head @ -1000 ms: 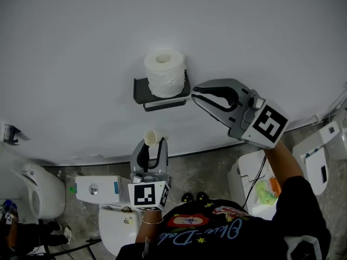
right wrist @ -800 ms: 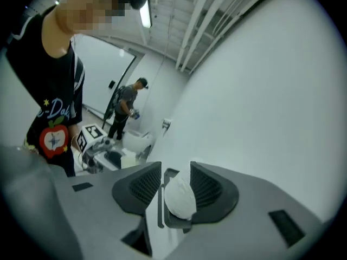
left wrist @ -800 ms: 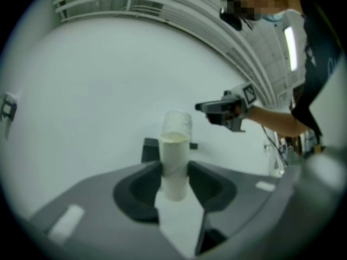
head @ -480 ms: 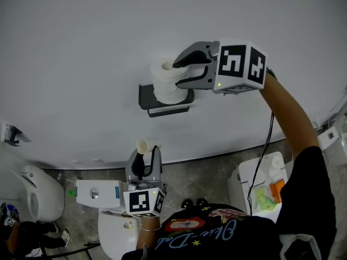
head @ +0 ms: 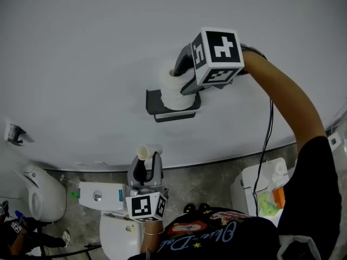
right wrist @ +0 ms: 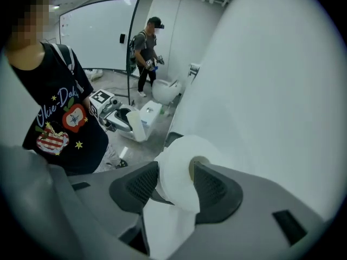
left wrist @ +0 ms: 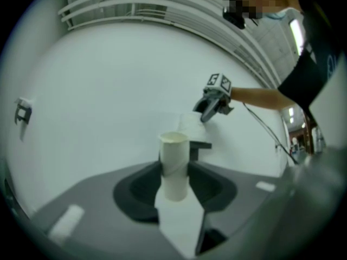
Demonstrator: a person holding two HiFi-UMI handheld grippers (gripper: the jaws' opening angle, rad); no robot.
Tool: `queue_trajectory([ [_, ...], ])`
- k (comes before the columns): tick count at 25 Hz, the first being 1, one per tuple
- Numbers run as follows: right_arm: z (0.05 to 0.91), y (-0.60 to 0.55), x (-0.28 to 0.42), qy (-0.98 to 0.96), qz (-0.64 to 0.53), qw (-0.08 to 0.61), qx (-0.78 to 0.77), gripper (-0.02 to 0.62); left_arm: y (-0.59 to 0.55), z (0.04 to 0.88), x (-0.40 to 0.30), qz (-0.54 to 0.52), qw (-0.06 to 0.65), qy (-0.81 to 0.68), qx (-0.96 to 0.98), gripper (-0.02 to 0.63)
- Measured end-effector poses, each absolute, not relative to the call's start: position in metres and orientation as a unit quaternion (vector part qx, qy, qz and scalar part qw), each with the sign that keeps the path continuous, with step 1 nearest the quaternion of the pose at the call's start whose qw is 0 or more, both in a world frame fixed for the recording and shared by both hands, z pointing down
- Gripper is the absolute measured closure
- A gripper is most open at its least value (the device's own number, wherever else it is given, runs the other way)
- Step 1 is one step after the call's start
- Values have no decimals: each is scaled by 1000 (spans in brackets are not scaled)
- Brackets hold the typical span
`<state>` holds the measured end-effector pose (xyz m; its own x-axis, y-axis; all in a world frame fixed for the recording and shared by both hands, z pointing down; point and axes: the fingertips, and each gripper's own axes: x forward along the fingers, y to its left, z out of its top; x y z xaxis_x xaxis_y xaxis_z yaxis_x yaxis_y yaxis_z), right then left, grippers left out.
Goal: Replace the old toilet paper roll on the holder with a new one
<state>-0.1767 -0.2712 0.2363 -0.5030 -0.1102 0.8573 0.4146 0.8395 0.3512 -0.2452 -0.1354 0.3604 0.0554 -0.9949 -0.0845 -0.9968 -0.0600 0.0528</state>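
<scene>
A full white toilet roll (head: 172, 88) sits on the black wall holder (head: 157, 108). My right gripper (head: 181, 77) reaches down over it. Its jaws are opening, and the roll (right wrist: 179, 175) lies between them with a loose sheet hanging below. The left pad is at the roll's side and the right pad is near the core end, with no squeeze visible. Lower down, my left gripper (head: 147, 164) points level at the wall, shut on an empty cardboard tube (left wrist: 174, 164) that stands upright between its jaws. The left gripper view shows the right gripper (left wrist: 209, 110) at the roll (left wrist: 190, 126).
A white toilet (head: 32, 191) stands at the lower left, and another toilet's cistern (head: 100, 195) is below my left gripper. A white bin (head: 260, 191) holds coloured items at the lower right. A small metal hook (head: 13, 133) is on the wall. Another person (right wrist: 146, 53) stands far back.
My right gripper swung from the right of the holder onto the roll, tipped downward and opened from shut to straddle it. The left gripper still holds the tube in much the same place.
</scene>
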Motion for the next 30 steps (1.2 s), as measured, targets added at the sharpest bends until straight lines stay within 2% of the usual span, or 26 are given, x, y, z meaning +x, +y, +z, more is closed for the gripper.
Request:
queue_trajectory([
  [3, 244, -268, -180, -803, -275, 518, -109, 407, -134, 363, -246, 49, 6, 688, -724, 451],
  [5, 248, -268, -183, -807, -274, 513, -104, 407, -134, 366, -248, 49, 3, 691, -722, 451],
  [11, 239, -271, -169, -867, -250, 428, -50, 407, -135, 371, -246, 46, -4, 687, -725, 451],
  [16, 226, -255, -136, -924, -242, 295, -26, 408, -142, 370, -232, 38, -3, 671, -741, 451],
  [24, 215, -223, -59, -995, -91, -20, 40, 408, -158, 374, -208, 19, -6, 645, -764, 451],
  [27, 239, -229, -28, -992, -32, -86, 86, 408, -164, 374, -209, 9, -6, 643, -766, 451],
  [30, 277, -241, -9, -985, 30, -107, 134, 409, -166, 374, -209, 2, -5, 640, -768, 451],
])
